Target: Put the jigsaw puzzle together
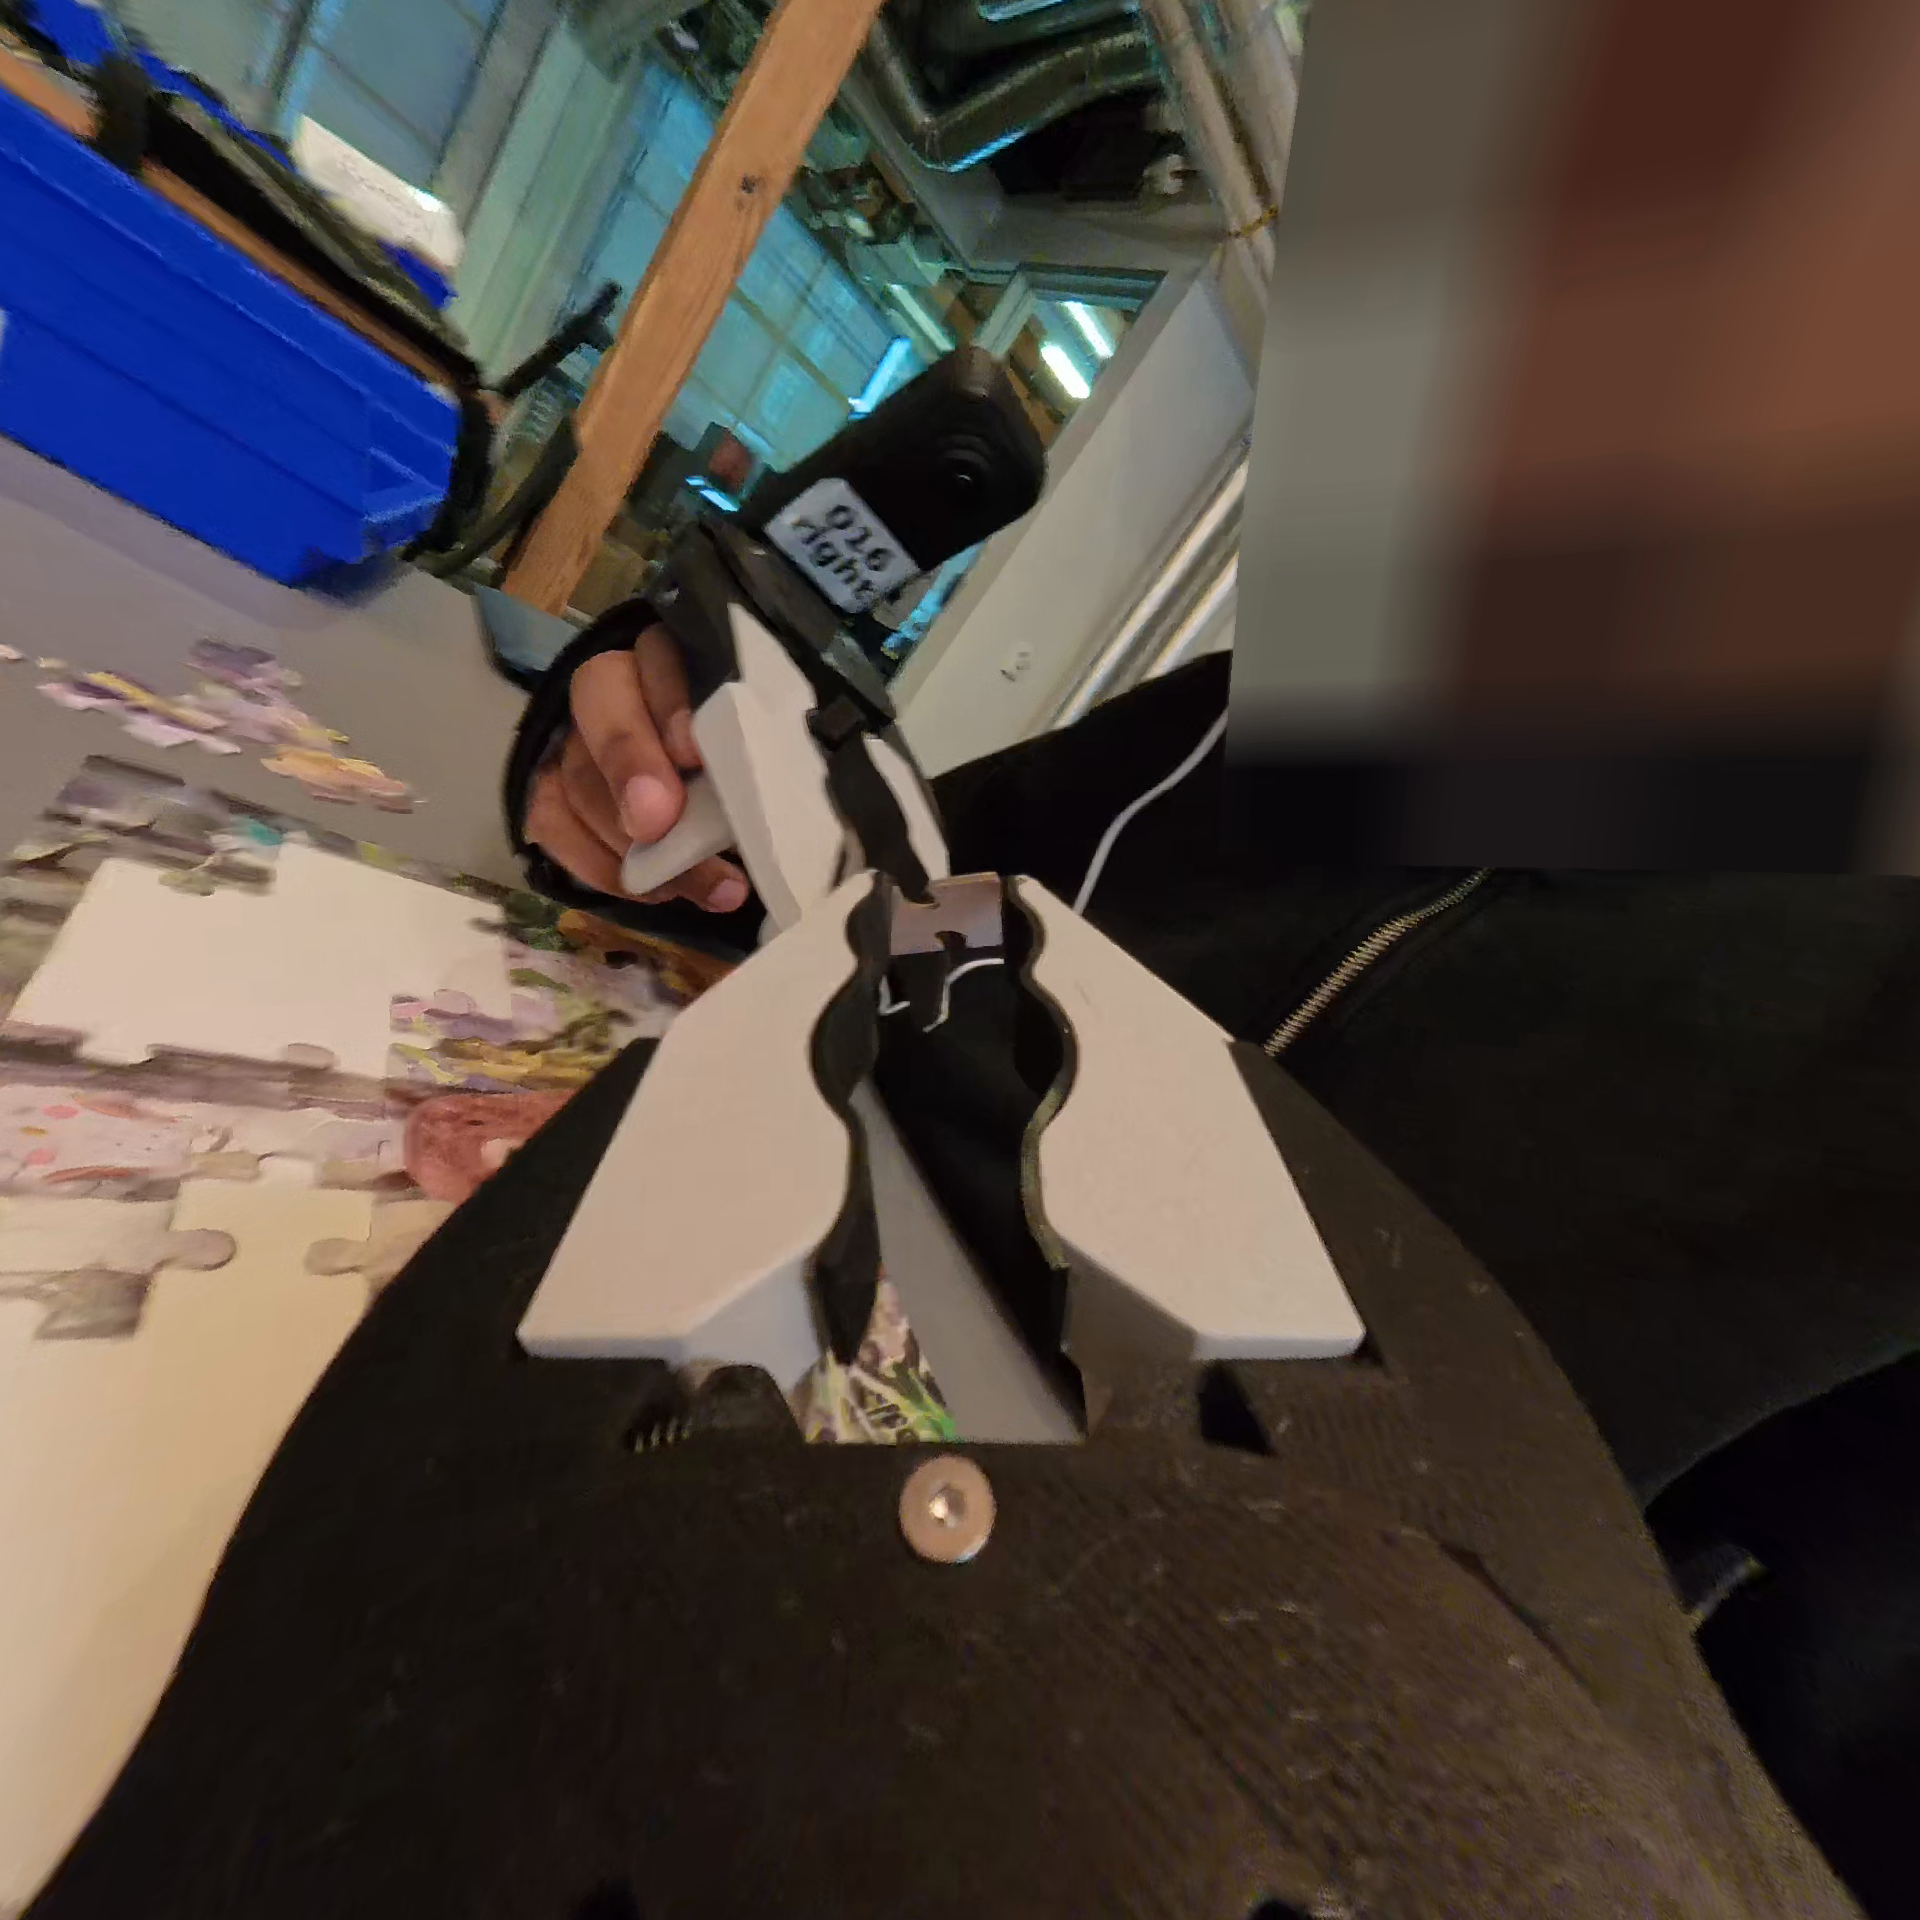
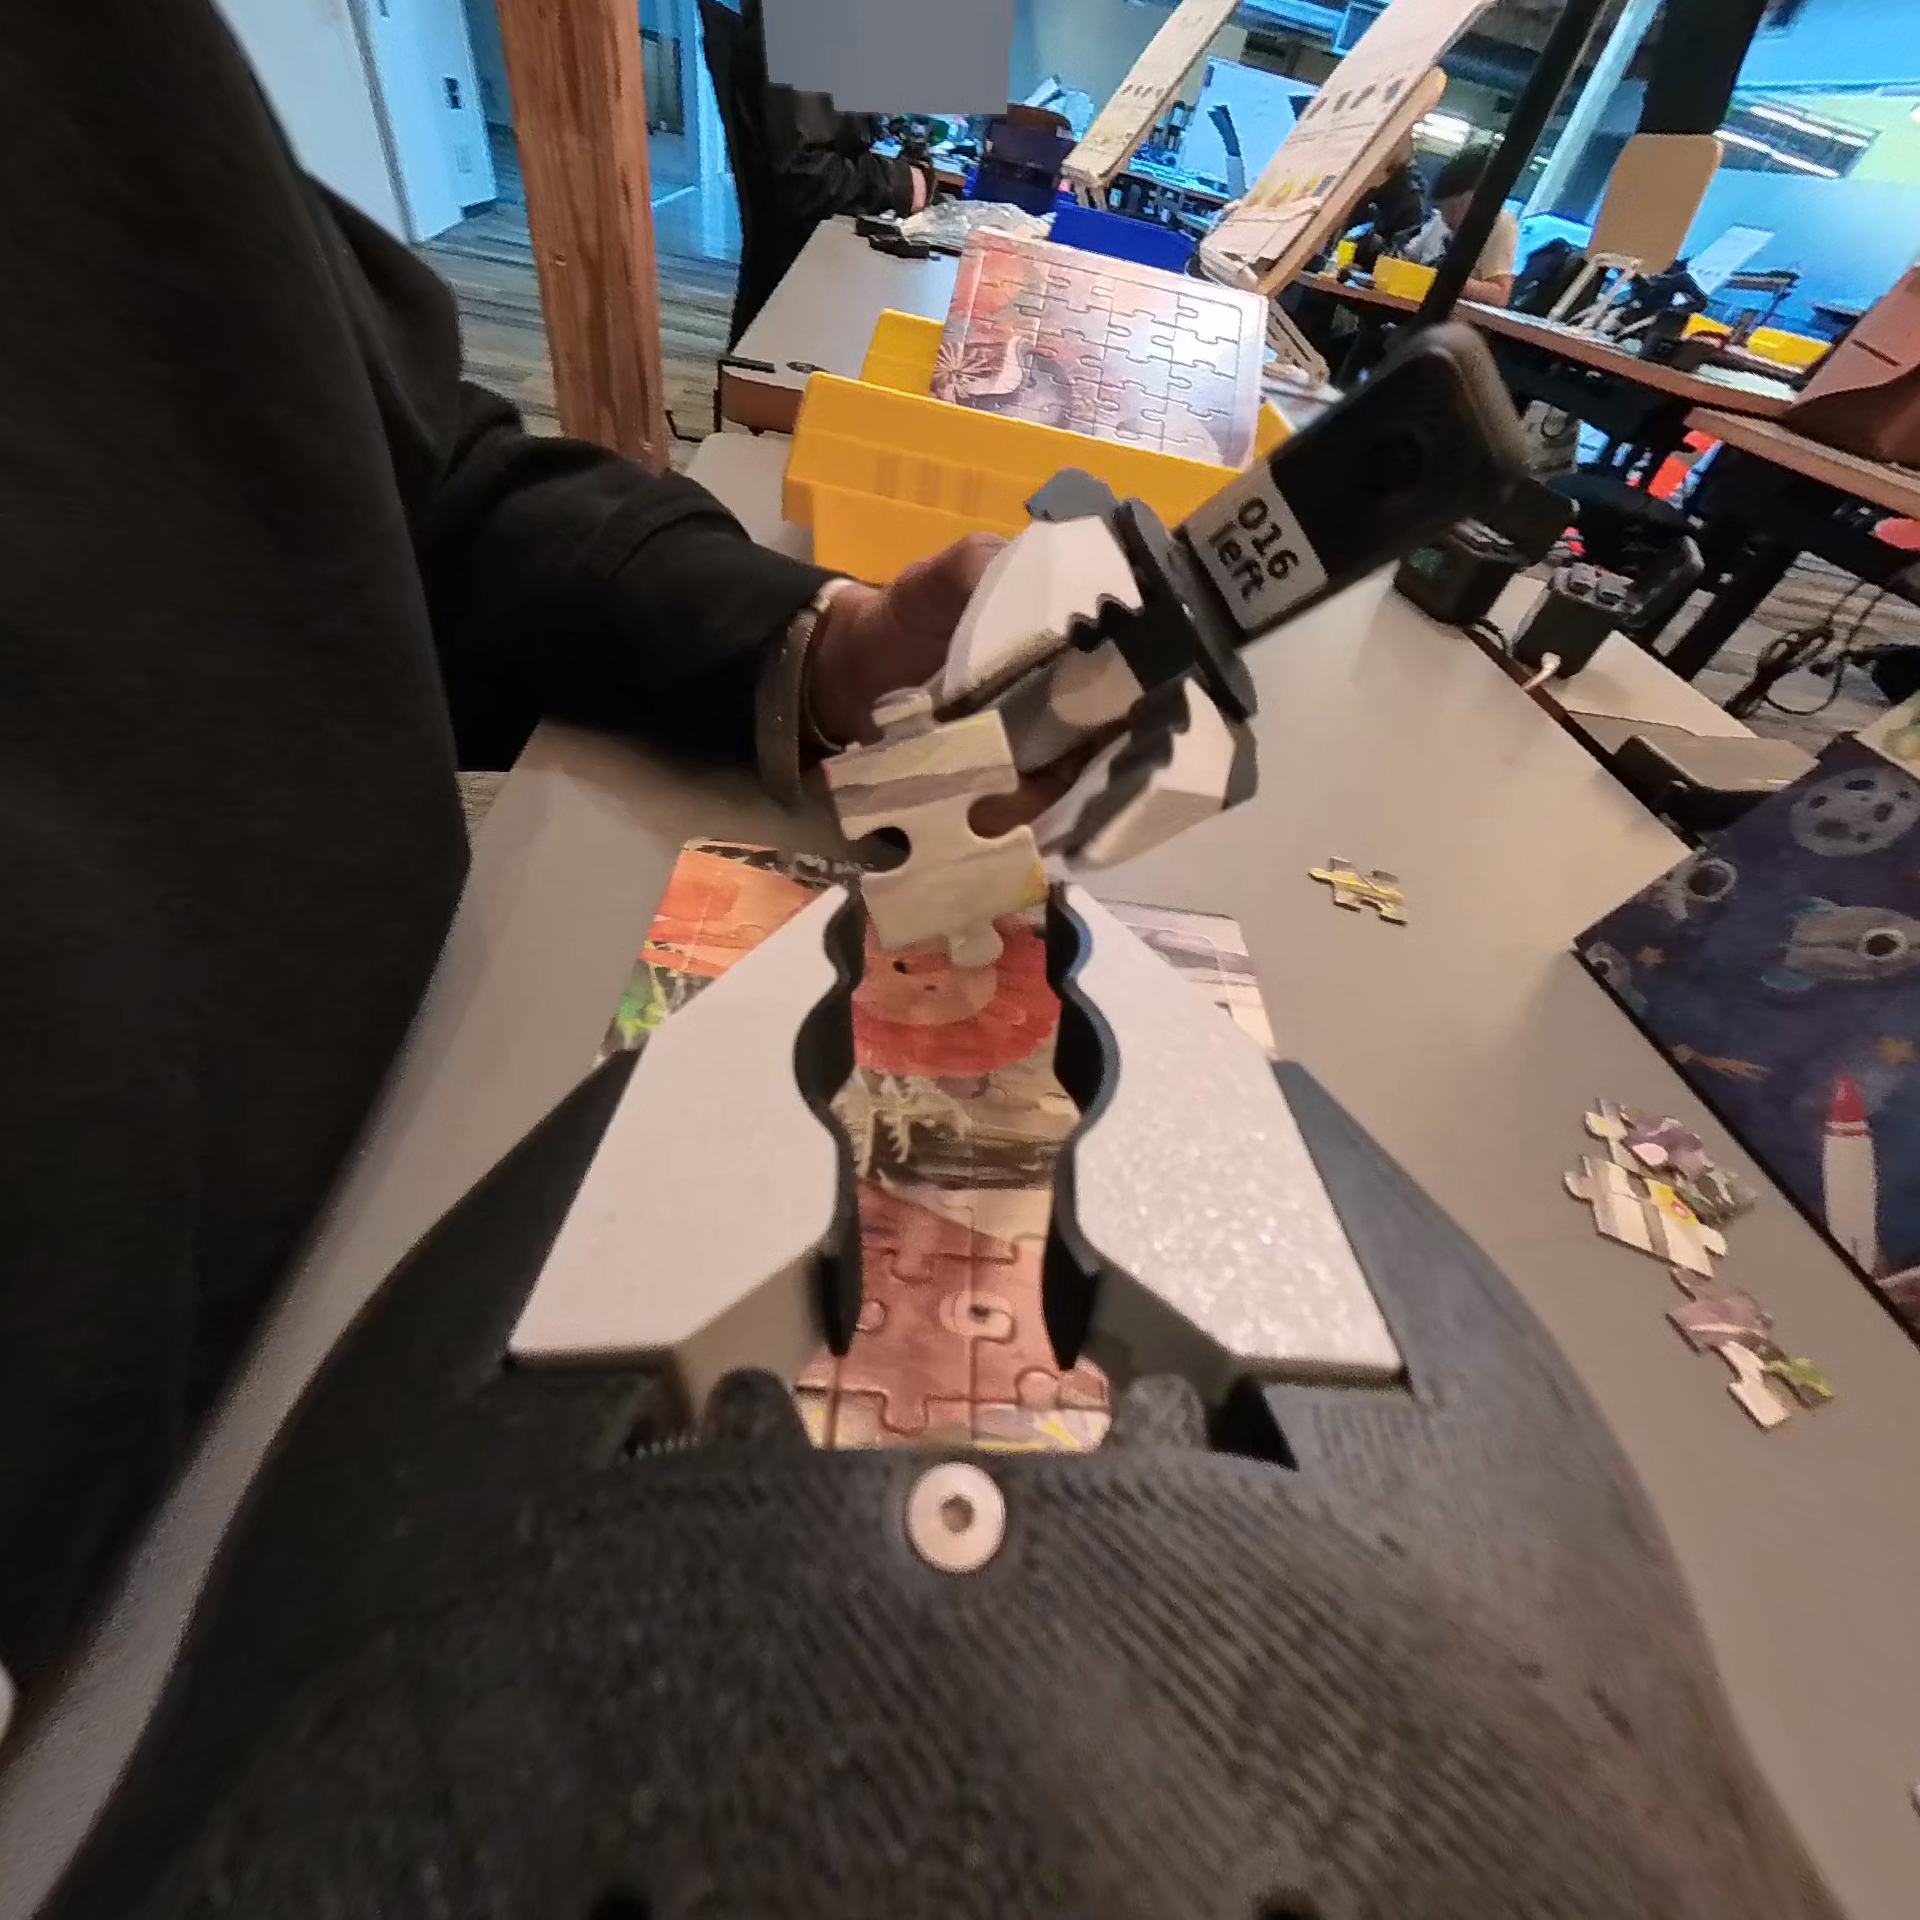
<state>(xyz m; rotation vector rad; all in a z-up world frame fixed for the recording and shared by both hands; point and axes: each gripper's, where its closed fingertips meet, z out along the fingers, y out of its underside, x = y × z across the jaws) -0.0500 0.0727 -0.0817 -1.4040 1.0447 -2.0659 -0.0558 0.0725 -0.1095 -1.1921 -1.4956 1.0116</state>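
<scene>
My left gripper (image 1: 951,899) is shut on a pale puzzle piece (image 1: 961,920) that spans its fingertips. The right wrist view shows this gripper (image 2: 1003,774) holding the piece (image 2: 935,821) in the air above the partly built puzzle (image 2: 914,1039), which has a red lion picture. My right gripper (image 2: 951,904) is open, and the piece's lower tab hangs between its fingertips. In the left wrist view the right gripper (image 1: 904,873) comes in from above with its tip at the piece's far edge. The puzzle (image 1: 229,966) lies to the left with blank gaps.
Loose pieces lie on the grey table (image 2: 1455,790) at the right (image 2: 1652,1195) and farther back (image 2: 1361,894). A dark space-themed puzzle (image 2: 1766,987) sits at the right edge. Yellow bins (image 2: 914,468) with a finished puzzle (image 2: 1101,343) stand behind. A blue bin (image 1: 187,416) is at far left. The grippers are tip to tip, or close to it.
</scene>
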